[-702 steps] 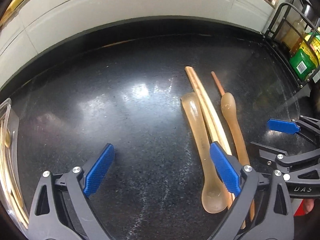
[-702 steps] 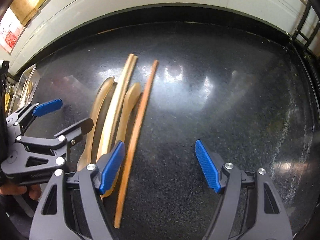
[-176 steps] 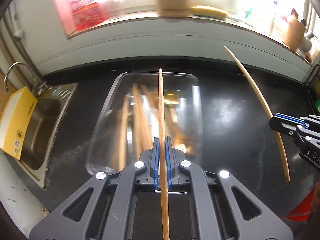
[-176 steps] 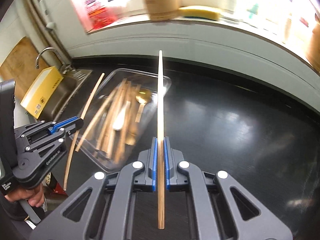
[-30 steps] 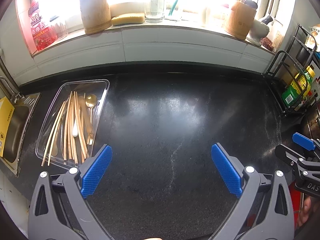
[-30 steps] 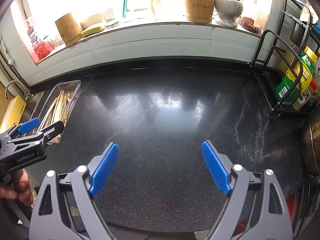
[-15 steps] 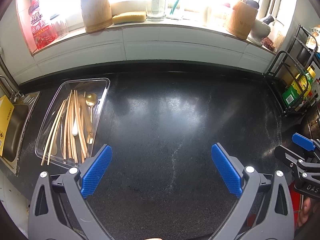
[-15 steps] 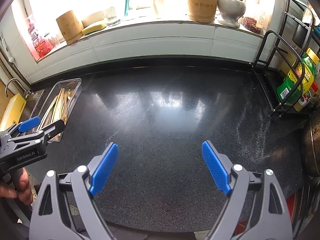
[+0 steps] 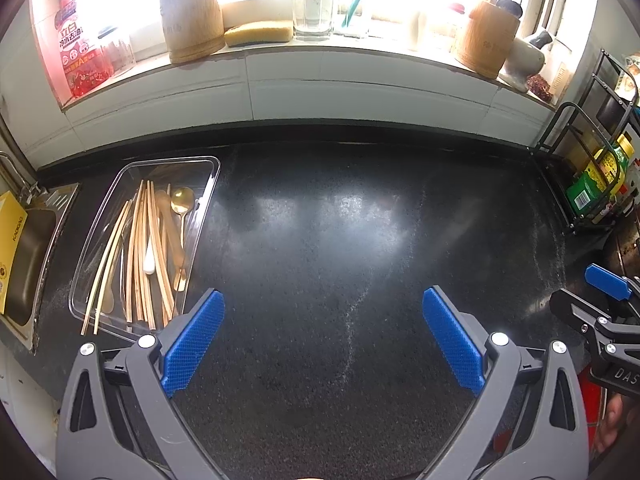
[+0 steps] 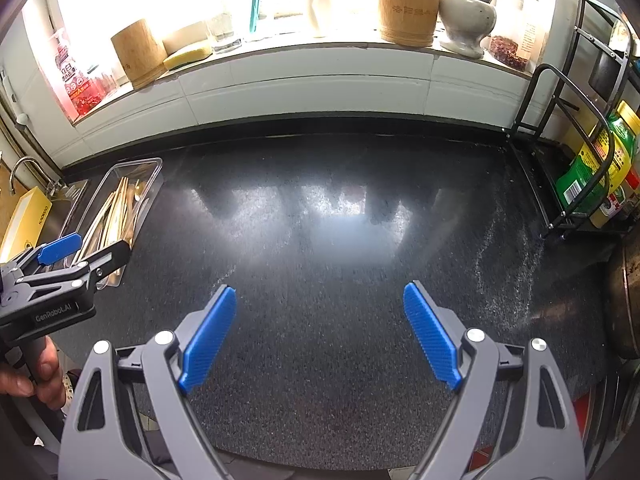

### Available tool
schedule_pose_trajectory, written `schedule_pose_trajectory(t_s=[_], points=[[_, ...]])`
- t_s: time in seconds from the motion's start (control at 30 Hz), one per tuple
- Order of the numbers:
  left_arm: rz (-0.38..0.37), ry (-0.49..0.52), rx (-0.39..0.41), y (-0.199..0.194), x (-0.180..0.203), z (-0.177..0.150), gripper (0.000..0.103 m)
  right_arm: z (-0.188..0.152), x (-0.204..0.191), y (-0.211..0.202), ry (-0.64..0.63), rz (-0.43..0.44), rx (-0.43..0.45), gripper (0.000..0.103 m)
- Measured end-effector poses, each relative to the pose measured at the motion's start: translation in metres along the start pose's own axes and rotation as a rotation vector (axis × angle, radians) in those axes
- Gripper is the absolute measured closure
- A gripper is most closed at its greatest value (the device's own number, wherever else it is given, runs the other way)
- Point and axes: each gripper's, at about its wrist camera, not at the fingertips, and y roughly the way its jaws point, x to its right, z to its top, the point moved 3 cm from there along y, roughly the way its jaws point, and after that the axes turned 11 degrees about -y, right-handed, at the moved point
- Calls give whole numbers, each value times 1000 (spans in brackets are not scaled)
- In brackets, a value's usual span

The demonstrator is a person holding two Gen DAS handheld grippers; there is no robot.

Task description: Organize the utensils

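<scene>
A clear plastic tray sits at the left of the black counter; it also shows in the right wrist view. In it lie several wooden chopsticks, wooden spoons, a gold spoon and a white spoon. My left gripper is open and empty, held above the counter to the right of the tray. My right gripper is open and empty above the middle of the counter. Each gripper shows at the edge of the other's view.
A sink with a yellow box lies left of the tray. A black wire rack with bottles stands at the right. Wooden holders, a sponge, a glass and a mortar line the windowsill.
Both grippers have stayed open and almost still over the last second. Earlier they each held a chopstick over the tray; now those lie in the tray and the counter holds no utensils.
</scene>
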Motion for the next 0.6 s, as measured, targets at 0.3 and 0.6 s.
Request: schedule_pose_trajectory(t_s=[0.3, 0.6], points=[[-3, 0, -3, 1, -1, 2, 6, 3, 1, 2, 1, 0, 1, 20], [-19, 21, 5, 1, 4, 5, 6, 6, 0, 4, -4, 4, 2, 20]])
